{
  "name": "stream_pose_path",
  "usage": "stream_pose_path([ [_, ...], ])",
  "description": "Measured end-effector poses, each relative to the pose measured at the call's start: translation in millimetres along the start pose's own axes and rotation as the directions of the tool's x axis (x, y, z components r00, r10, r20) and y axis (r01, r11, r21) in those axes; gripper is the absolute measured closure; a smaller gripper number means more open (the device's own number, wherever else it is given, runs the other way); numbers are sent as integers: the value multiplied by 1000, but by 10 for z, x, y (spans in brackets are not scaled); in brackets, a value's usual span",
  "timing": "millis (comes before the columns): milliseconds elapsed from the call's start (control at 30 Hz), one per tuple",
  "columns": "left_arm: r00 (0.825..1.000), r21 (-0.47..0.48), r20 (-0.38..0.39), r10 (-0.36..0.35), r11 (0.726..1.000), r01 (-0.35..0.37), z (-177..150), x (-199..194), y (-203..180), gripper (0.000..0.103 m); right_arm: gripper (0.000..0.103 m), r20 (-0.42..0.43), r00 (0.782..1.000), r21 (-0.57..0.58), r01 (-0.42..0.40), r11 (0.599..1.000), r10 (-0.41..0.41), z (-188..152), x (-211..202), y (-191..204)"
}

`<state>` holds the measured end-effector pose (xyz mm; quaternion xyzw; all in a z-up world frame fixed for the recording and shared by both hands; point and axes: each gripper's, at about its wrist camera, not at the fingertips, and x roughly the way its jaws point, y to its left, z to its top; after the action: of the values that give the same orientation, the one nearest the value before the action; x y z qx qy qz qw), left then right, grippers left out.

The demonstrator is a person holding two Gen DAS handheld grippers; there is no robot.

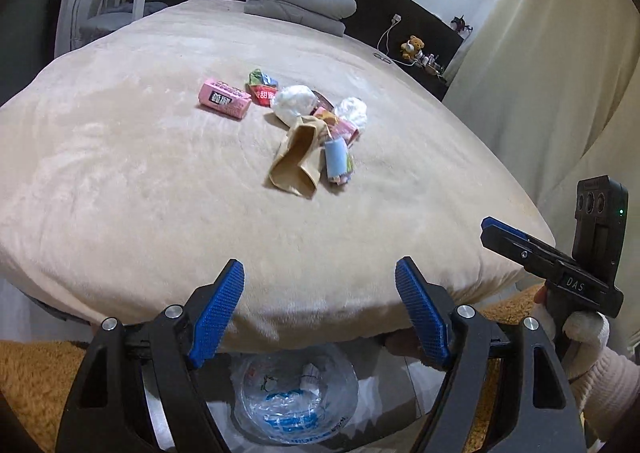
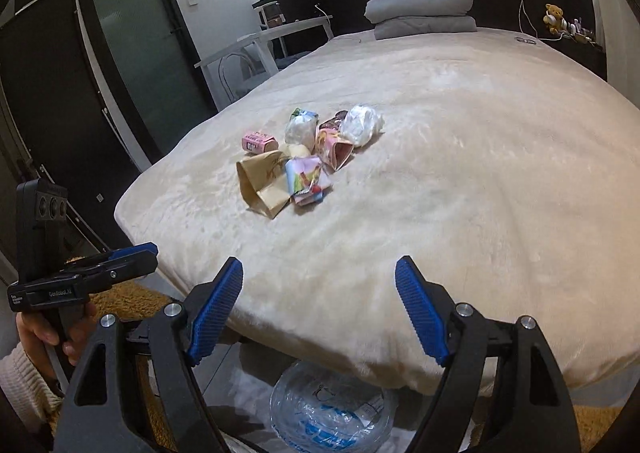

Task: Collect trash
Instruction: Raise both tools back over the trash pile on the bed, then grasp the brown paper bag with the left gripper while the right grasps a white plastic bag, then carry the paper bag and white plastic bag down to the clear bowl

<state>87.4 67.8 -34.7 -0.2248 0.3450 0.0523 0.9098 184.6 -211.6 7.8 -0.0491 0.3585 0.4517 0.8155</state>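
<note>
Tongs first: my left gripper (image 1: 320, 281) stands with its blue ribbed pads wide apart and nothing between them, and my right gripper (image 2: 319, 279) is the same, spread and empty. From the left view I see the right tool off to my right side, with "DAS" in pale letters on its black body, held in my hand (image 1: 582, 333). From the right view the left tool sits off to my left; its label looks like "GenRobot.AI", with smaller lines beside it too fine to read.

Just below and between each pair of fingers, on the floor at the foot of the bed, lies a clear plastic bag (image 1: 296, 409) with blue printing I cannot make out and a few scraps inside.

Ahead of both tongs, well out on the beige blanket (image 1: 120, 173), the trash sits in one loose heap: a brown paper bag (image 1: 298, 157), a light blue carton (image 1: 335, 159) touching it, crumpled white wads (image 1: 294, 101), a red wrapper (image 1: 262, 93) with white characters too blurred to read, and a pink box (image 1: 224, 98) printed in dark characters, slightly apart on the left.

Beyond the heap, folded grey bedding (image 1: 298, 5) rests against the dark headboard.
</note>
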Motion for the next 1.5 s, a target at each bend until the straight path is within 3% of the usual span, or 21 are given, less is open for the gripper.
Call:
stream_pose_path([
  [333, 1000, -15, -25, -6, 1000, 6, 456, 349, 150, 26, 25, 0, 1000, 89, -6, 996, 6, 577, 487, -370],
  [733, 997, 37, -77, -5, 999, 8, 850, 916, 87, 27, 25, -42, 999, 48, 13, 999, -11, 1101, 1249, -452],
  [1033, 991, -16, -134, -7, 1000, 5, 978, 1183, 175, 28, 25, -76, 997, 54, 19, 998, -15, 1361, 1752, -571],
  [1200, 987, -3, -159, 1, 1000, -2, 970, 1273, 123, 51, 35, -105, 994, 75, 1, 997, 6, 1444, 1959, -635],
  [1267, 988, 5, -154, 13, 1000, -13, 979, 1267, 105, 64, 48, -116, 993, 63, 10, 998, -2, 1446, 2021, -632],
  [1333, 989, 9, -147, 17, 1000, -16, 985, 1254, 106, 72, 52, -114, 993, 59, 10, 998, -3, 1451, 2039, -624],
  [1500, 990, 7, -140, 19, 1000, -19, 993, 1251, 108, 76, 56, -99, 995, 31, 28, 999, -25, 1463, 1993, -570],
])
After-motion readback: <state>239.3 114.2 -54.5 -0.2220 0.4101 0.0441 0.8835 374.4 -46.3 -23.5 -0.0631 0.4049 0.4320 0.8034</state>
